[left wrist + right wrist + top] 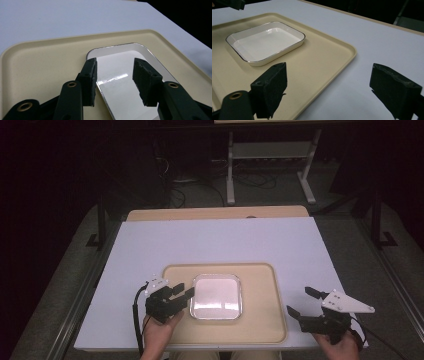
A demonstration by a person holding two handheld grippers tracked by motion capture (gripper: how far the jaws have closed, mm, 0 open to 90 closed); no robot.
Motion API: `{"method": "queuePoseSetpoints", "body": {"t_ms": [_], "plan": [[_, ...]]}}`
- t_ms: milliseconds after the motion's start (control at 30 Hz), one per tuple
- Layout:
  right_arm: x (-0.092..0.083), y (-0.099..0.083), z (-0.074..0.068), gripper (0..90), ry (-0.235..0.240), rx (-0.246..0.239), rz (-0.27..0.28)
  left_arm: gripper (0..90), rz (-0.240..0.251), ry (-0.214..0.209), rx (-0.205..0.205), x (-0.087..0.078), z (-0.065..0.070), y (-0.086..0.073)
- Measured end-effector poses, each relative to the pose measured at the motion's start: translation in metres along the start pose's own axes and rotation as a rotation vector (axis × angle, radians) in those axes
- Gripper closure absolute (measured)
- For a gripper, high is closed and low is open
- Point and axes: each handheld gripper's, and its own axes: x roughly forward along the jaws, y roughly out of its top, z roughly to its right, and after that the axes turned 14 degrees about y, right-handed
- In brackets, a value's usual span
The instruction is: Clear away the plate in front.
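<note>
Straddling the near-left rim of the white dish, the left gripper has its jaws parted about halfway, one pad outside over the tray and the other over the dish's glossy floor, neither pad pressing on the rim as far as its own view shows. In the high view the left gripper sits at the dish's left edge, the person's left hand coming in from the bottom. I judge the step in hand to be either a release of the dish just set down or the approach to a grip on its rim; the pictures cannot settle which. If a grip is meant, the next move calls for lowering the pads so that the thin gold-edged rim sits squarely between them, then closing gently, since a shallow glazed dish could slip or tip. If it is a release, the gripper needs to draw straight back without nudging the rim. The right gripper rests well apart at the table's right edge, jaws wide and empty, over the white table just off the tray's corner. The white dish stands flat near the middle of the beige tray, nothing in it. Farther off, the table's wooden far edge runs across.
</note>
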Motion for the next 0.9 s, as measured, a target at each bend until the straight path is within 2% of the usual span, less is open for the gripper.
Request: {"method": "queuePoseSetpoints", "body": {"t_ms": [67, 133, 300, 367, 400, 433, 467, 667, 833, 900], "plan": [[0.000, 0.000, 0.000, 13.4, 0.000, 0.000, -0.001, 53.5, 0.004, -0.007, 0.008, 0.000, 0.000, 0.001], [0.001, 0.000, 0.000, 13.4, -0.003, -0.001, -0.004, 51.2, 0.012, -0.040, 0.040, -0.001, -0.001, 0.004], [0.000, 0.000, 0.001, 13.4, -0.004, -0.001, -0.004, 47.2, 0.006, -0.065, 0.077, 0.000, -0.003, 0.007], [0.000, 0.000, 0.001, 13.4, -0.004, 0.000, -0.003, 45.7, 0.007, -0.049, 0.109, -0.001, -0.003, 0.008], [0.000, 0.000, 0.001, 13.4, -0.006, -0.001, -0.003, 42.5, 0.008, -0.046, 0.137, -0.002, -0.002, 0.007], [0.000, 0.000, 0.001, 13.4, -0.006, -0.001, -0.003, 42.2, 0.008, -0.046, 0.137, -0.002, -0.002, 0.007], [0.000, 0.000, 0.001, 13.4, -0.006, 0.000, -0.003, 41.3, 0.013, -0.048, 0.162, -0.002, -0.002, 0.006], [0.000, 0.000, 0.001, 13.4, -0.007, 0.003, -0.003, 39.3, -0.015, -0.083, 0.180, -0.001, -0.008, 0.004], [0.000, 0.000, 0.002, 13.4, -0.009, 0.002, -0.003, 34.5, -0.032, -0.127, 0.221, -0.001, -0.014, 0.002], [0.000, 0.000, 0.002, 13.4, -0.009, 0.003, -0.004, 32.7, -0.033, -0.132, 0.235, -0.002, -0.016, 0.000]]}}
